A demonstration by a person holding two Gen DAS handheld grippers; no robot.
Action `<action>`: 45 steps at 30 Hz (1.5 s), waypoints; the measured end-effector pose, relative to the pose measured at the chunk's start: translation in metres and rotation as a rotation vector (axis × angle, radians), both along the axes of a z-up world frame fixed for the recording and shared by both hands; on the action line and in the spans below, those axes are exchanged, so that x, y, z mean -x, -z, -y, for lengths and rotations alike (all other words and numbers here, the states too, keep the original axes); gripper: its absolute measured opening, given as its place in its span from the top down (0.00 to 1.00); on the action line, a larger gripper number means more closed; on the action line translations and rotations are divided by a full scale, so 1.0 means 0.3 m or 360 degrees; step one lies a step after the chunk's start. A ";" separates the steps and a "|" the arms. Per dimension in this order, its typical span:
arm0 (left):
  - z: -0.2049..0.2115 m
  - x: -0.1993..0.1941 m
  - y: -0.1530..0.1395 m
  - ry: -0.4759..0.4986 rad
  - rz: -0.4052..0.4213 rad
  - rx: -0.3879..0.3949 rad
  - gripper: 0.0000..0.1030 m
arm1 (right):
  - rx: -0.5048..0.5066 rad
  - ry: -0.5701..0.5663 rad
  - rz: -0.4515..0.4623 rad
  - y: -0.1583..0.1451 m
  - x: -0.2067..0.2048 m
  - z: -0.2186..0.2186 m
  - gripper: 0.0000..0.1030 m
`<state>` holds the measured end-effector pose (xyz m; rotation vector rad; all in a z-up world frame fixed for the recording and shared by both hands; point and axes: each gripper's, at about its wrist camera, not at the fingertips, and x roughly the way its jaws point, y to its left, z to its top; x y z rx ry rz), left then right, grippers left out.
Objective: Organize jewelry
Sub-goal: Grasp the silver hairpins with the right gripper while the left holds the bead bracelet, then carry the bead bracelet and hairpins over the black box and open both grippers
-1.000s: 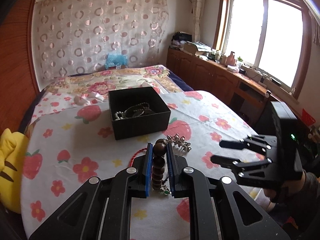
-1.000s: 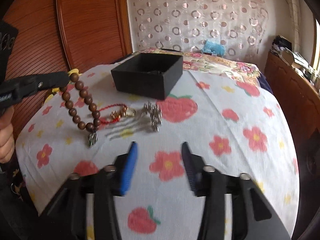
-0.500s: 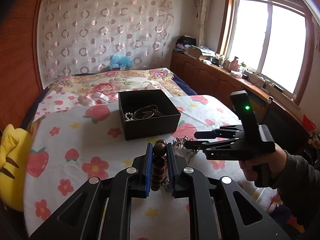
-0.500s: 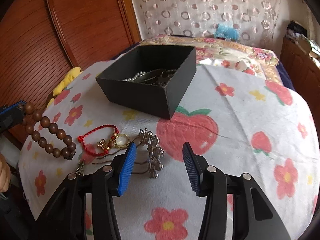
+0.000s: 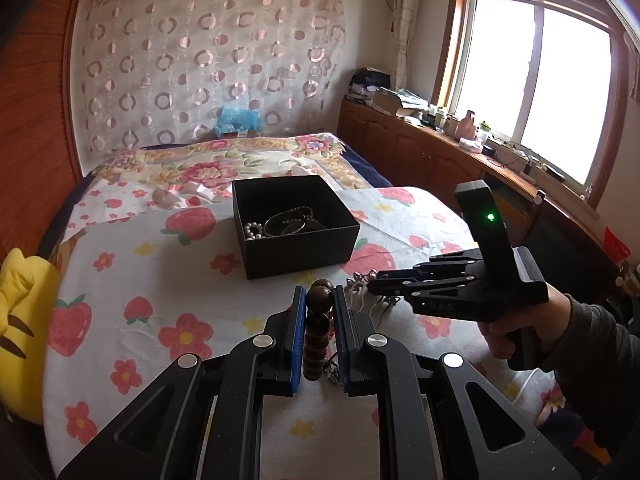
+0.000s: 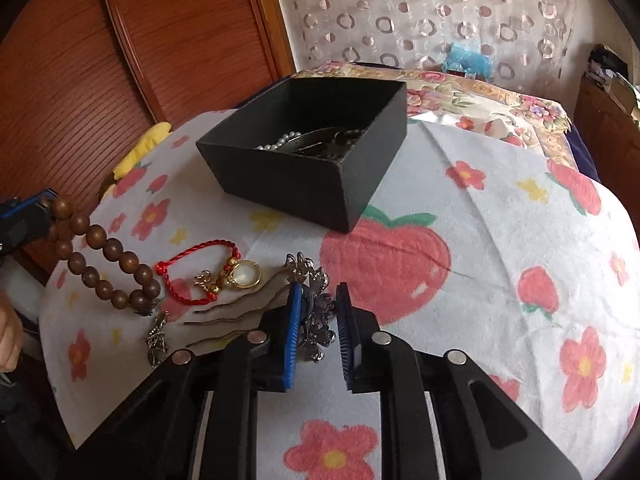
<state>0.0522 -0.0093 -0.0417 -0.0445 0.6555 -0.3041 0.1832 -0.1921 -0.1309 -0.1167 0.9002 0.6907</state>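
Observation:
My left gripper (image 5: 317, 294) is shut on a brown wooden bead bracelet (image 5: 316, 332), which hangs above the cloth; the bracelet also shows in the right wrist view (image 6: 106, 264). My right gripper (image 6: 318, 292) is open, its jaws on either side of a dark metal flower hairpin (image 6: 316, 312) lying on the cloth. A black box (image 5: 294, 226) holding pearls and dark chains stands beyond; it also shows in the right wrist view (image 6: 308, 160). A red cord bracelet with a gold charm (image 6: 208, 276) lies left of the hairpin.
The strawberry-print cloth (image 6: 500, 248) covers the surface on the bed. A yellow plush (image 5: 20, 320) lies at the left edge. A wooden headboard (image 6: 120, 60) stands behind. A cabinet under the window (image 5: 440, 152) runs along the right.
My right gripper has moved forward and down and now straddles the hairpin, its jaws narrower. My left gripper still holds the bead bracelet, nearly still.

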 end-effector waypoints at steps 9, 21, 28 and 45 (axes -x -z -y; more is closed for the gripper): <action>0.002 -0.029 -0.037 0.0001 0.0032 -0.0012 0.88 | 0.0029 0.0051 0.0181 -0.095 0.034 0.060 0.85; 0.010 -0.161 -0.121 0.0041 0.0102 -0.0016 0.88 | 0.0013 0.0056 0.0291 -0.206 0.017 0.093 0.90; 0.024 -0.267 -0.167 0.0070 0.0140 -0.0028 0.88 | 0.0073 0.0001 0.0331 -0.242 -0.005 0.066 0.90; 0.013 -0.529 -0.095 0.0099 0.0022 -0.0039 0.88 | 0.0045 -0.0022 0.0496 -0.433 -0.178 0.013 0.90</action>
